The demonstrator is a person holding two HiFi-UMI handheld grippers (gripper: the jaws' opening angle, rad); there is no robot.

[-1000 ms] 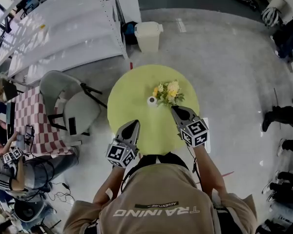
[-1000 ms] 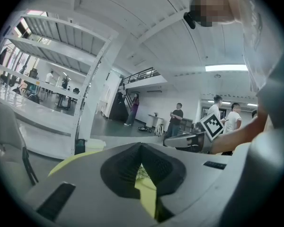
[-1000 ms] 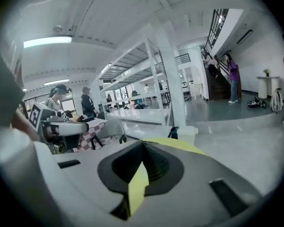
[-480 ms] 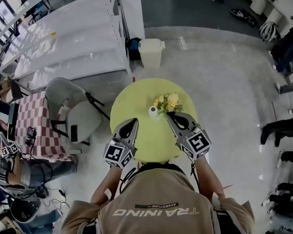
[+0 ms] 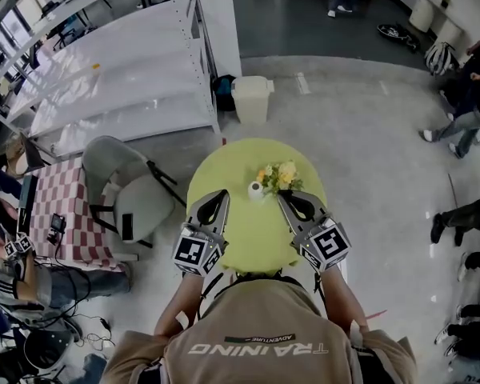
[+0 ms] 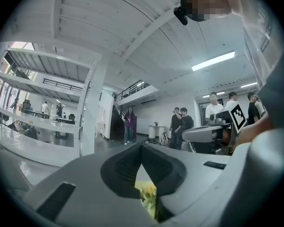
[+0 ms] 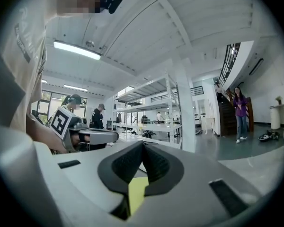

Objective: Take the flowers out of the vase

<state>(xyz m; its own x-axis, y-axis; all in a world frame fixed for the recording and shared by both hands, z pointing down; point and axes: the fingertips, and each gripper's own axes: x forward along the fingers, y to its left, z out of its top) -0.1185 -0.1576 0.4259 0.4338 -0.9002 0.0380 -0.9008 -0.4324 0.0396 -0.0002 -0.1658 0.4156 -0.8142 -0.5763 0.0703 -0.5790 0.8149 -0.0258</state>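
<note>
A small white vase [image 5: 256, 189] with yellow and white flowers [image 5: 278, 175] stands on the round yellow-green table [image 5: 248, 238], towards its far side. My left gripper [image 5: 222, 194] hovers above the table's near left part, shut and empty. My right gripper [image 5: 282, 196] is also shut and empty, just short of the flowers on their near side. In the left gripper view the left gripper [image 6: 141, 146] points level into the room, with the flowers [image 6: 149, 195] showing below its closed tips. The right gripper [image 7: 142, 145] likewise points level, over a strip of the table [image 7: 136, 193].
A white bin [image 5: 252, 98] stands on the floor beyond the table. A grey chair [image 5: 128, 194] and a checked table [image 5: 52, 206] are at the left, with white shelving [image 5: 120, 62] behind. People stand at the right edge [image 5: 464, 214] and sit at the left.
Both grippers have risen above the table, still shut. The right one has drawn back from the flowers. The vase and flowers stand as before.
</note>
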